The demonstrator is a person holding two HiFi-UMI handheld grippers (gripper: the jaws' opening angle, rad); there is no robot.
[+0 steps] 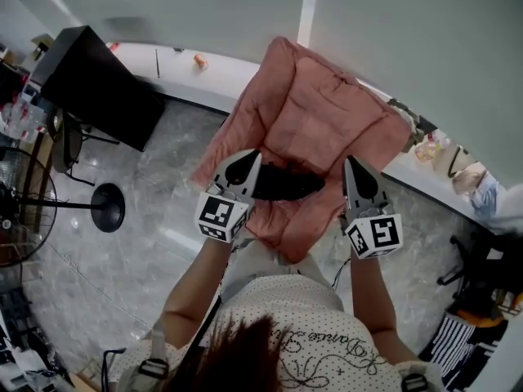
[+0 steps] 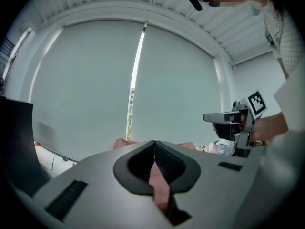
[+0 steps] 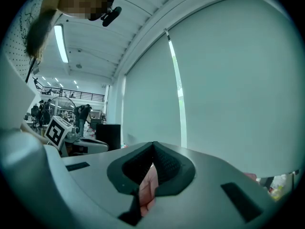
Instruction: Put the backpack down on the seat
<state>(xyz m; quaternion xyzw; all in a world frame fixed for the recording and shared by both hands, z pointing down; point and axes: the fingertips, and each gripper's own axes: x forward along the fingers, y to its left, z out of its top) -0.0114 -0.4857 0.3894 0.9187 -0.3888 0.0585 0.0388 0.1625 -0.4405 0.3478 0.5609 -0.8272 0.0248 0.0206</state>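
Marble floor (image 1: 122, 251) below: pink backpack (image 1: 315, 117) aloft, left gripper (image 1: 244, 168) and right gripper (image 1: 355, 170) clamped on its fabric, seemingly for carrying.

Two grippers: one left gripper (image 1: 248, 158) and one right gripper (image 1: 352, 165). Two marker cubes, one per gripper: the left cube (image 1: 221, 216) and the right cube (image 1: 374, 235). One pink quilted backpack (image 1: 315, 113). At the left of the room, one pedestal fan (image 1: 18, 211) with one round black base (image 1: 108, 207). Far left, one black panel (image 1: 98, 84). One small orange thing (image 1: 200, 60) on the one far white ledge (image 1: 176, 78). Two window blinds, a left blind (image 2: 86, 80) and a right blind (image 2: 181, 80). One ceiling strip lamp (image 3: 60, 43). At the far right, one other person in a light blue sleeve (image 1: 484, 193).
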